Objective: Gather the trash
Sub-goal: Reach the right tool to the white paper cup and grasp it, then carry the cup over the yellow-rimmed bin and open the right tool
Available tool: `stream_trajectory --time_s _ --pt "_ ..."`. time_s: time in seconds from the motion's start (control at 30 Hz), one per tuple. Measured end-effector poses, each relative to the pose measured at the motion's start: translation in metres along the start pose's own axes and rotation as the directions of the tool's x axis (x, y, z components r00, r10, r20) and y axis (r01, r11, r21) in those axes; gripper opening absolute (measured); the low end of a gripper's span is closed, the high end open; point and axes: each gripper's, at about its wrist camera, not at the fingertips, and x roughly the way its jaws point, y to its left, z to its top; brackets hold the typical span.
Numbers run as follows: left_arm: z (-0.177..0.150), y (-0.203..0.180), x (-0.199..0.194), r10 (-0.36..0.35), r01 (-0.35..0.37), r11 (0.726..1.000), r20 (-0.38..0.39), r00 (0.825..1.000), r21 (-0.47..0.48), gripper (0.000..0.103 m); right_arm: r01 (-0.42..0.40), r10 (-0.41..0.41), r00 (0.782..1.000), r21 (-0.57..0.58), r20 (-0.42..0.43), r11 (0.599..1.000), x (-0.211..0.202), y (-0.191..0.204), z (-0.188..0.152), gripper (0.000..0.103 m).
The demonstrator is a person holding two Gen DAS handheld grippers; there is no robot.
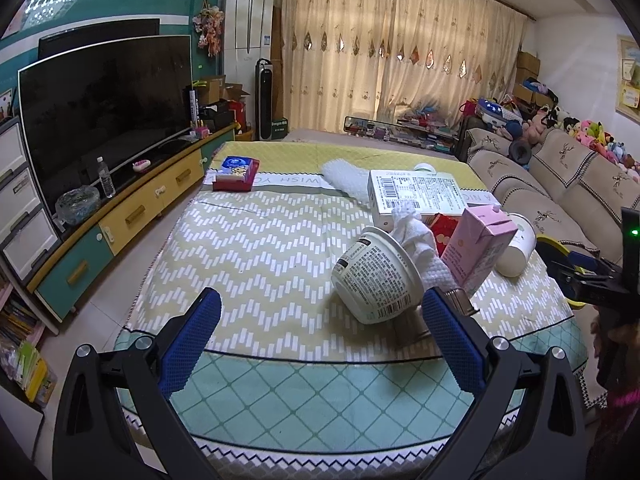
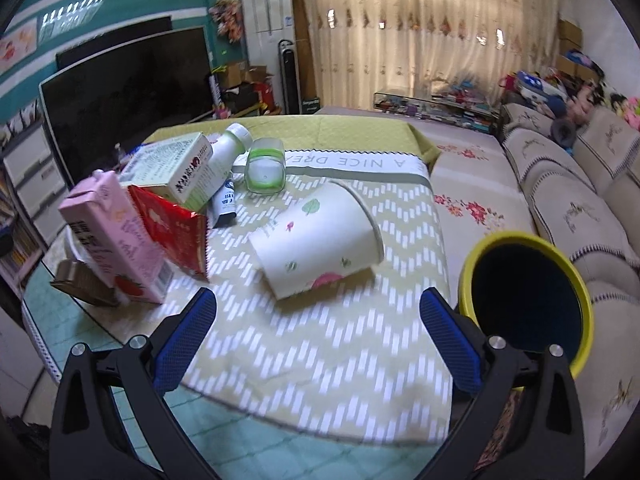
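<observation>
Trash lies on a cloth-covered table (image 1: 256,240). In the left wrist view a white noodle bowl (image 1: 376,276) lies tipped on its side with crumpled white tissue (image 1: 420,240) behind it, just ahead of my open left gripper (image 1: 320,320). A pink carton (image 1: 480,248) stands to its right. In the right wrist view a tipped paper cup (image 2: 320,236) lies ahead of my open right gripper (image 2: 318,320). The pink carton (image 2: 116,240), a red packet (image 2: 172,232), a white box (image 2: 176,172), a small bottle (image 2: 228,160) and a green-banded cup (image 2: 265,170) sit left and behind. A yellow bin (image 2: 528,296) stands at the right.
A TV (image 1: 104,108) on a low cabinet (image 1: 132,216) runs along the left. A sofa (image 1: 560,184) with plush toys lines the right. A tissue box on a red tray (image 1: 236,174) and a flat white box (image 1: 416,196) rest further back on the table.
</observation>
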Motion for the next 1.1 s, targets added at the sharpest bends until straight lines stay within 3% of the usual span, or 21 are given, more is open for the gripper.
stream_trajectory --time_s 0.27,0.5,0.7,0.77,1.1 --pt "0.010 -0.004 0.018 -0.029 0.029 1.000 0.015 0.999 -0.005 0.099 -0.069 0.060 0.996 -0.146 -0.060 0.987 0.039 0.001 0.021 0.097" --pt "0.019 -0.010 0.029 -0.039 0.039 0.999 0.009 0.999 0.006 0.099 -0.115 0.093 0.988 -0.185 -0.120 0.976 0.070 -0.005 0.030 0.097" --pt "0.024 -0.011 0.035 -0.047 0.047 0.999 0.008 0.999 0.000 0.099 -0.155 0.135 0.983 -0.163 -0.128 0.974 0.078 -0.013 0.033 0.097" --pt "0.025 -0.012 0.036 -0.046 0.046 0.999 0.008 0.999 0.003 0.099 -0.171 0.155 0.981 -0.149 -0.116 0.974 0.077 -0.016 0.034 0.086" --pt "0.030 -0.022 0.036 -0.069 0.068 0.997 0.030 0.997 0.033 0.099 -0.186 0.178 0.980 -0.085 -0.090 0.979 0.068 -0.028 0.030 0.085"
